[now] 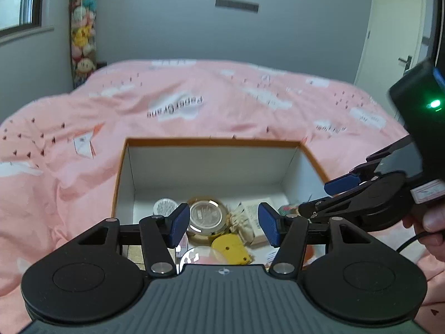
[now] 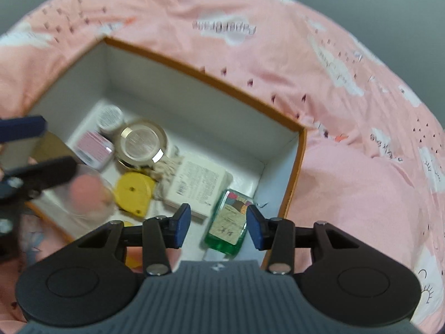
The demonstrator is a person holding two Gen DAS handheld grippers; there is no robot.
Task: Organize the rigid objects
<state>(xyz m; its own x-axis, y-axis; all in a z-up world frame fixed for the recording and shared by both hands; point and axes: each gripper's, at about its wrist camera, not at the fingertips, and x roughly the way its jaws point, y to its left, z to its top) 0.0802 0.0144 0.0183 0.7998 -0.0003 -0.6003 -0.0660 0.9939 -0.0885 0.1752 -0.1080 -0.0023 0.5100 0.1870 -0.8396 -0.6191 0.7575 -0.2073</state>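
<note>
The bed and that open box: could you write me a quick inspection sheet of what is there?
Surface: pink printed duvet on a bed.
Job's things: orange-rimmed cardboard box holding a green liquid bottle, round gold-rimmed case, yellow plastic piece, white labelled packet, small pink box.
Clutter: nothing seen.
Grippers: left gripper and right gripper both open, empty, above the box.
Cables: black cable by the hand.
Surroundings: grey wall, white door, hanging plush toys.

Cardboard box [image 2: 294, 172] matt; green bottle [image 2: 226, 222] glossy plastic; bedspread [image 1: 194, 105] soft cloth.
</note>
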